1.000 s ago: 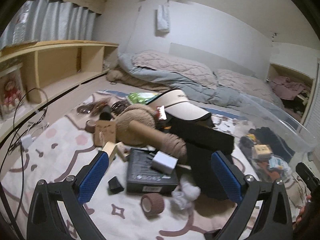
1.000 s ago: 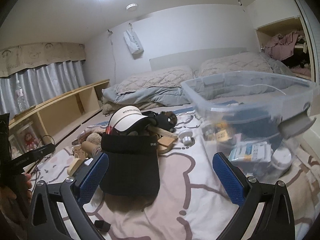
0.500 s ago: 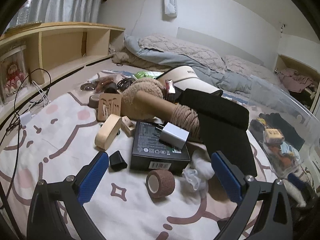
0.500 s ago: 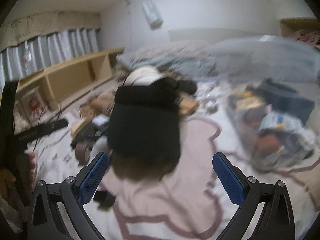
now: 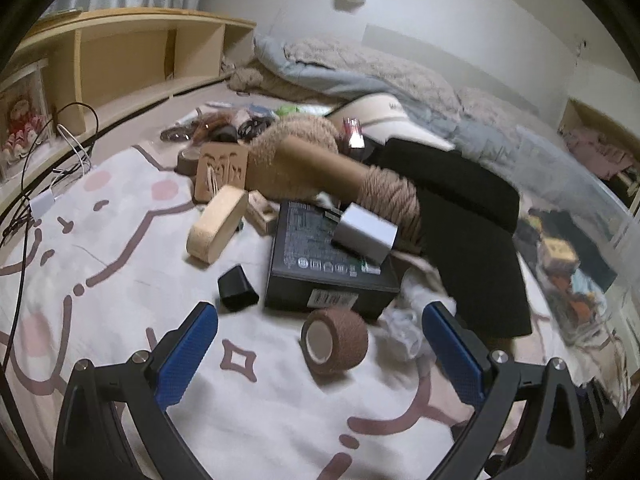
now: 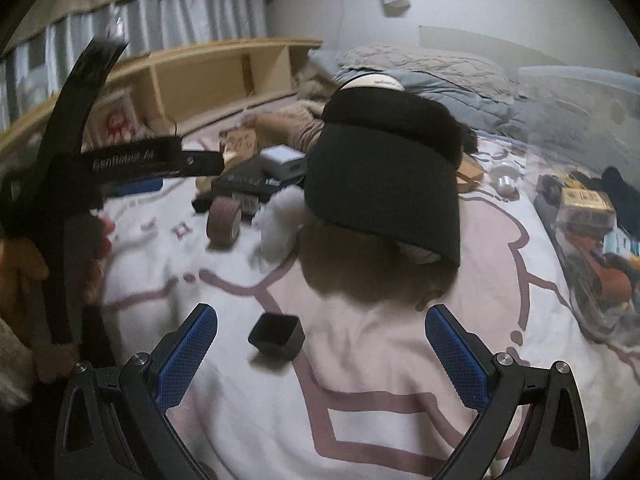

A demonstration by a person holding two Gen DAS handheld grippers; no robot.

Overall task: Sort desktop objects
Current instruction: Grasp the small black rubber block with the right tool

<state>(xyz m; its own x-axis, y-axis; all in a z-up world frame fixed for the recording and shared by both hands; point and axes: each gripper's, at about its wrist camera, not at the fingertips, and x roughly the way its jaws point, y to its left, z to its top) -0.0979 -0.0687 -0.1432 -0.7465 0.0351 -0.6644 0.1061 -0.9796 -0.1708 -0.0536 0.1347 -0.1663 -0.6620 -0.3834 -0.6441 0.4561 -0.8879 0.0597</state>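
Note:
A pile of clutter lies on a patterned blanket. In the left wrist view my left gripper is open, with a brown bandage roll between its fingers, just past the tips. Behind it are a black box with a white charger on top, a small black cup and a wooden block. In the right wrist view my right gripper is open above a small black cup. A black visor lies ahead of it.
A clear plastic bin holding several items stands to the right. A twine-wrapped cardboard tube, a white cap and crumpled tissue lie in the pile. Wooden shelves and cables run along the left. Bedding lies behind.
Both grippers have dropped lower and tilted toward the blanket. The left has closed in on the bandage roll. The right has swung left, bringing the small black cup between its fingers.

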